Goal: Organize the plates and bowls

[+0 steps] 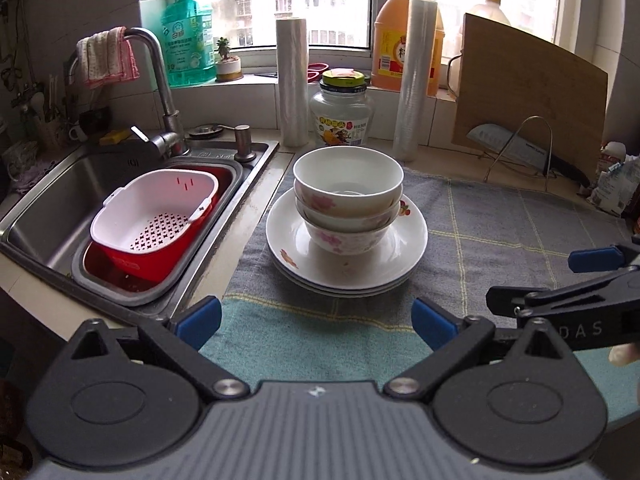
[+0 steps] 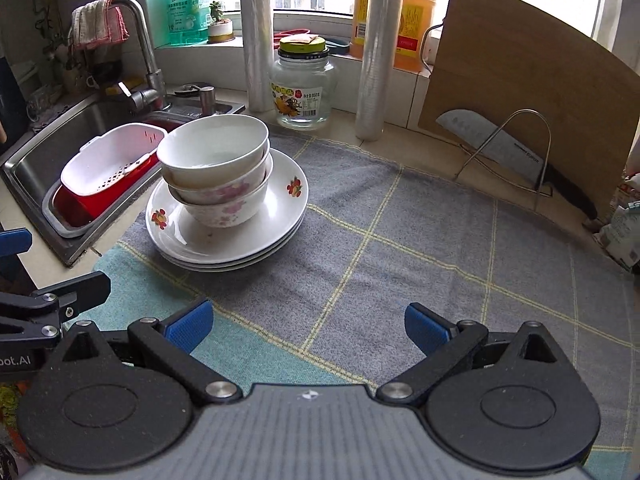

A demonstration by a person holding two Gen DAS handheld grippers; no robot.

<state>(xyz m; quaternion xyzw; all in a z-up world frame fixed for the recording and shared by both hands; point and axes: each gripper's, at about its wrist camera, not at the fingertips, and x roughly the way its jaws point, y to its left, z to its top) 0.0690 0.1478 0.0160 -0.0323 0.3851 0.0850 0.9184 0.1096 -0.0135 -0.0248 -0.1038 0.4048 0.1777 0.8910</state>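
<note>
**Stack built, both grippers standing off**

As the dishes are sitting now, you are looking at a job that seems close to finished: 3 bowls (image 1: 347, 204) are nesting one inside another on top of a pile of plates (image 1: 346, 248), which I am counting as 3 by their rims, though the lower edges are hard to separate. I am seeing no other plate or bowl loose on the desk (image 2: 440, 240) or in the sink (image 1: 52, 200), so what is left, in my judgement, is at most a small straightening of the stack.

The stack is resting on the grey checked cloth (image 2: 400, 272), near its edge on the sink side, just beside the sink and in front of the glass jar (image 1: 342, 110) and the 2 rolls of film.

The bowls are showing white insides and pink flower prints on their outer walls; the top one is leaning slightly and sitting a little off centre on the plates, toward the jar. The plates are white with small red and orange flower marks on the rim, and they are lying flat and evenly.

You are holding the left gripper (image 1: 316, 320) with its blue fingers spread wide and nothing between them, short of the stack. The right gripper (image 2: 308, 326) is likewise showing fingers spread and empty, over bare cloth, well apart from the dishes.
</note>
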